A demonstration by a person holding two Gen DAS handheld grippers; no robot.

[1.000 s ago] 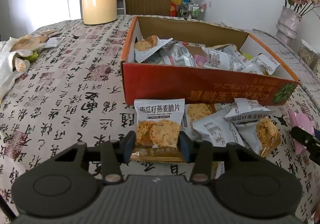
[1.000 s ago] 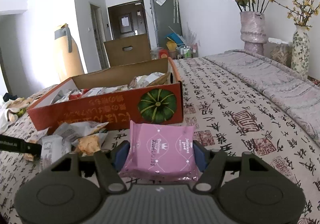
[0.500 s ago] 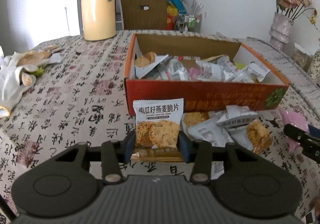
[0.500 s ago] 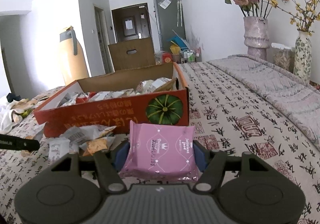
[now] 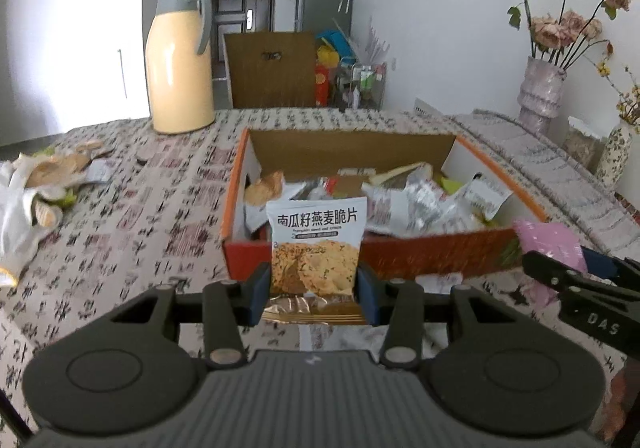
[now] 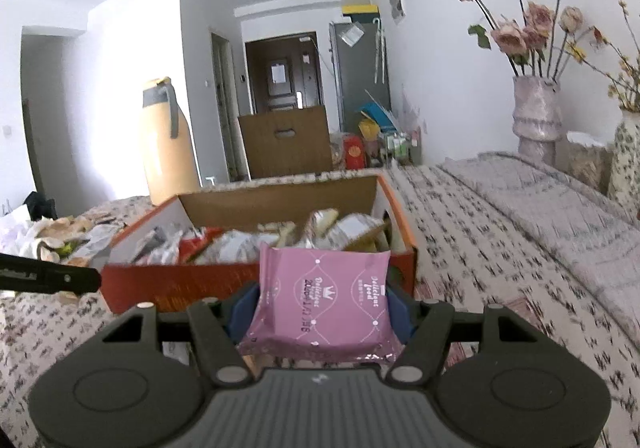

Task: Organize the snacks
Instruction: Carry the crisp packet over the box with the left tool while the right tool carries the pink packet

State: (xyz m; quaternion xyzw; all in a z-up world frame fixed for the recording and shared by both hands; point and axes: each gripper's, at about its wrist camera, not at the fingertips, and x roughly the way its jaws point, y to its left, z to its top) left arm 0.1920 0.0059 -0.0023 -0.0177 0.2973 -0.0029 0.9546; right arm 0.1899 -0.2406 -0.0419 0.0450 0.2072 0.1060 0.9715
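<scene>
My left gripper (image 5: 314,290) is shut on a white oat-crisp packet (image 5: 316,248), which stands upright between the blue pads above the table, in front of the orange cardboard box (image 5: 400,252). The box holds several snack packets (image 5: 412,204). My right gripper (image 6: 320,306) is shut on a pink snack packet (image 6: 324,296), lifted before the box's near right corner (image 6: 404,236). In the left wrist view the right gripper (image 5: 580,280) comes in from the right with the pink packet (image 5: 548,242). A finger of the left gripper (image 6: 48,278) shows at the left of the right wrist view.
A yellow thermos jug (image 5: 180,64) stands behind the box on the left. Wrappers and a white cloth (image 5: 28,200) lie at the table's left edge. Flower vases (image 6: 536,116) stand at the far right. A folded grey cloth (image 6: 552,208) covers the right of the table.
Both grippers have risen with their packets. The box's inside now shows more fully, and the loose packets in front of the box have dropped out of the left wrist view.
</scene>
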